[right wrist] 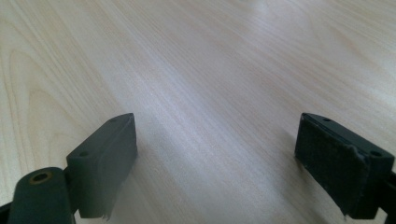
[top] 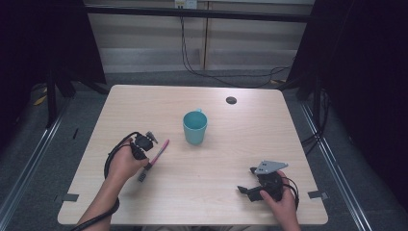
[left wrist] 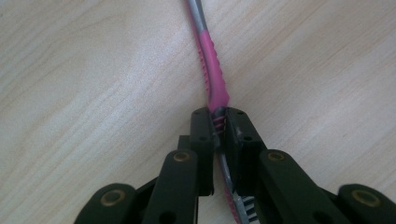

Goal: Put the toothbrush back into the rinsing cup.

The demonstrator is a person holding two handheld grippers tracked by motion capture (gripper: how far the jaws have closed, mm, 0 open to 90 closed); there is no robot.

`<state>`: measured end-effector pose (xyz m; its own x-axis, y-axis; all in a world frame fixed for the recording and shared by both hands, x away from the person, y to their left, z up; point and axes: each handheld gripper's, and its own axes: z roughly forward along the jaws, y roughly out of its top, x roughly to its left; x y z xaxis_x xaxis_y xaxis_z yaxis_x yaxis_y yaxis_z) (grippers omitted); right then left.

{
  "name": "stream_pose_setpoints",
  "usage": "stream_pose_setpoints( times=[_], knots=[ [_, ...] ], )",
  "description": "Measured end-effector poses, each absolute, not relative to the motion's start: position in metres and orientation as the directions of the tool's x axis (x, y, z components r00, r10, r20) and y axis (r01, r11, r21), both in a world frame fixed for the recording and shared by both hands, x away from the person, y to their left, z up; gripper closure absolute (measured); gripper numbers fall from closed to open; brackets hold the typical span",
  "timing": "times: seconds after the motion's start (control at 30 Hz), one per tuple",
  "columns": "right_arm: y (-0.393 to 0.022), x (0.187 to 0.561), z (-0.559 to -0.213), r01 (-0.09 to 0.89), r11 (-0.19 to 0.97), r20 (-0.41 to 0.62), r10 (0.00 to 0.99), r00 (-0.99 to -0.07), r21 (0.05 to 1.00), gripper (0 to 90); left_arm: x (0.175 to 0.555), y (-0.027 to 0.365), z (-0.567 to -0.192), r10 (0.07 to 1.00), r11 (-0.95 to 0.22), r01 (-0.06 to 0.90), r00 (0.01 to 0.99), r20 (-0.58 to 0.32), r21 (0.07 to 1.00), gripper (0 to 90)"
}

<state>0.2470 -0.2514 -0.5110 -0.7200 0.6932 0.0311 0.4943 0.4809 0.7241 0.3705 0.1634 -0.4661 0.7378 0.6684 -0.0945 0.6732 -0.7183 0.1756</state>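
Pale wood table [top: 202,192], dark surrounds; left gripper [left wrist: 219,128] clamps toothbrush [left wrist: 212,70], right gripper [right wrist: 215,158] gapes empty.

Dim surroundings, evenly lit table [top: 192,178] — soft shadows, slight blur

Left tool [top: 150,161] on pink toothbrush [top: 161,149], teal cup [top: 195,127] beyond

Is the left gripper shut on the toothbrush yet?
Shut on it: the left gripper has both pads pressed against the toothbrush handle, which lies on the table.
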Motion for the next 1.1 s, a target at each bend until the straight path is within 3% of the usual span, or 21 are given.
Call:
stream_pose_setpoints(
  times=[0.77,1.1],
  knots=[
    [-0.251,0.247,-0.511,0.491,0.485,0.023,0.695,-0.719,0.724,12.5,0.348,0.157,-0.44,0.574,-0.768,0.595,0.803,-0.156,0.238,83.6],
    [-0.248,0.248,-0.501,0.445,0.514,-0.022,0.672,-0.74,0.733,18.5,0.33,0.146,-0.433,0.508,-0.807,0.529,0.849,-0.146,0.264,83.6]
  ],
)
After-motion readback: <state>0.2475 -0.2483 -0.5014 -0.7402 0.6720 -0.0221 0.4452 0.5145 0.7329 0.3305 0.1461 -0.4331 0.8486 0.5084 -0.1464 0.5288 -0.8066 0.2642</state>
